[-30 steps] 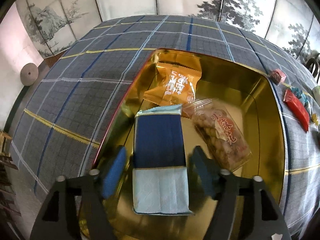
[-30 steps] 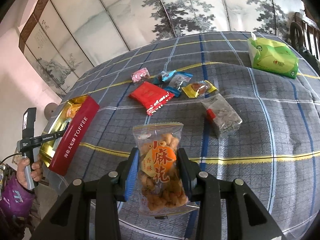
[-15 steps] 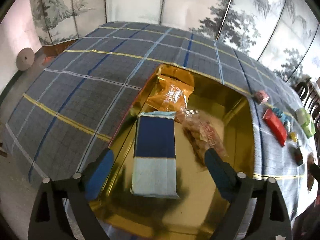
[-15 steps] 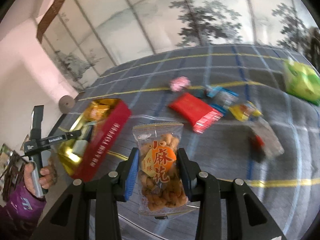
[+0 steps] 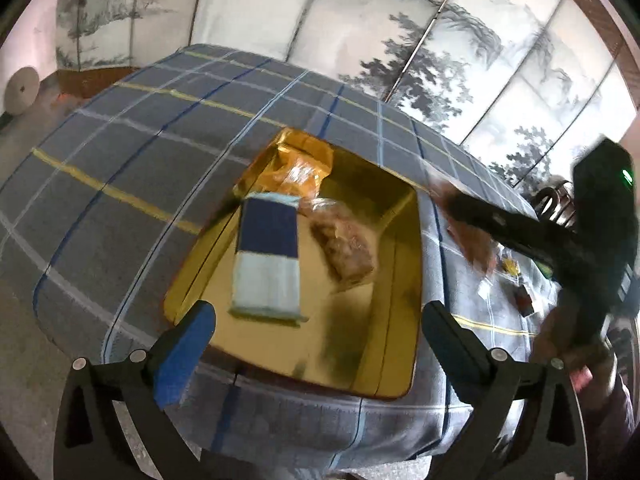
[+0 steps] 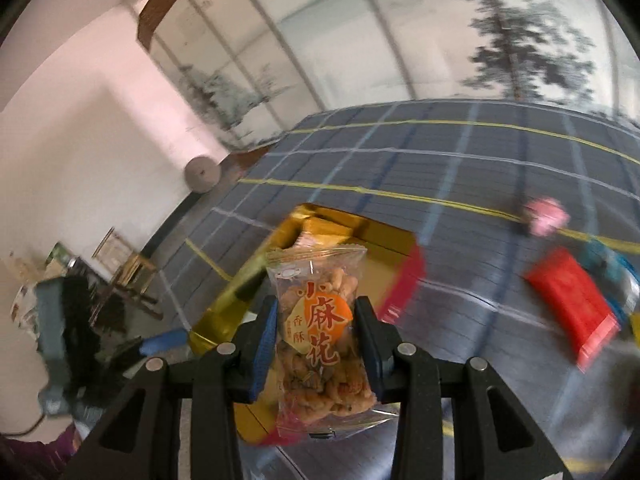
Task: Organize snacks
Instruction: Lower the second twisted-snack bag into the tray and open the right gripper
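My left gripper (image 5: 316, 344) has just opened wide, leaving the blue packet (image 5: 268, 256) ahead in the gold tin (image 5: 400, 360). My right gripper (image 6: 316, 344) clamps the twist-snack bag (image 6: 320, 344), tin just beyond.

Soft, even daylight fills both fisheye views, which bend and darken toward the corners. The gold tin (image 5: 400, 264) throws warm glare and mirror reflections. Motion blur smears the right view's tablecloth (image 6: 460, 168) and red packet (image 6: 568, 300); the clamped snack bag (image 6: 320, 332) stays sharp
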`<move>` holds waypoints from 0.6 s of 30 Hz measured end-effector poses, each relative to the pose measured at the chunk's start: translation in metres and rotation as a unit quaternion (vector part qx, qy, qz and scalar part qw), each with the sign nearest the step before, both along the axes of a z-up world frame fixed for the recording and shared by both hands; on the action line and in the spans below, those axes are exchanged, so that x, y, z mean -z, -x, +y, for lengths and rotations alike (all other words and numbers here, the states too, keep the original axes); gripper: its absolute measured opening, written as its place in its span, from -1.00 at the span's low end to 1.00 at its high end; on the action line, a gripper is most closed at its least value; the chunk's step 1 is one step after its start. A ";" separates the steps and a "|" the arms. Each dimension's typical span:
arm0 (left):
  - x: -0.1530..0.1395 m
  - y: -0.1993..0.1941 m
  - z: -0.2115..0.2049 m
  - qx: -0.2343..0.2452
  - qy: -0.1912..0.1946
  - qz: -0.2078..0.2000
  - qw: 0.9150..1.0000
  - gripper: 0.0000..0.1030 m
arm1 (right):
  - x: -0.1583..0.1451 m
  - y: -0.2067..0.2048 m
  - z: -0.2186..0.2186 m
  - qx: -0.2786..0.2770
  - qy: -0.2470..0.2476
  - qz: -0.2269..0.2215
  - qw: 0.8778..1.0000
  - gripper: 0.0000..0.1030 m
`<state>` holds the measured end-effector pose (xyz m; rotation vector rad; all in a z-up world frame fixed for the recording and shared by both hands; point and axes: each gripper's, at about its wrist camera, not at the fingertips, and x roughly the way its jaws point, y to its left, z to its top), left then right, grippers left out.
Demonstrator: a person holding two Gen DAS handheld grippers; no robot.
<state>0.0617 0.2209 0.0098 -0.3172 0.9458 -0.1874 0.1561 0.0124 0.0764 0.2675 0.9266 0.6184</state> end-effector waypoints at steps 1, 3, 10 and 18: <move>0.001 0.002 0.003 -0.008 0.003 -0.003 1.000 0.97 | 0.002 -0.006 0.007 -0.005 0.000 0.003 1.000 -0.25; 0.004 0.004 0.008 -0.023 -0.006 0.000 1.000 0.97 | 0.012 -0.021 0.023 -0.013 0.001 0.017 1.000 -0.25; 0.015 0.009 0.021 -0.039 -0.044 0.012 0.998 0.97 | 0.042 -0.056 0.055 -0.026 0.040 0.040 0.998 -0.25; 0.013 0.015 0.012 -0.031 -0.094 -0.010 0.995 0.97 | 0.062 -0.078 0.072 -0.021 0.088 0.039 0.995 -0.25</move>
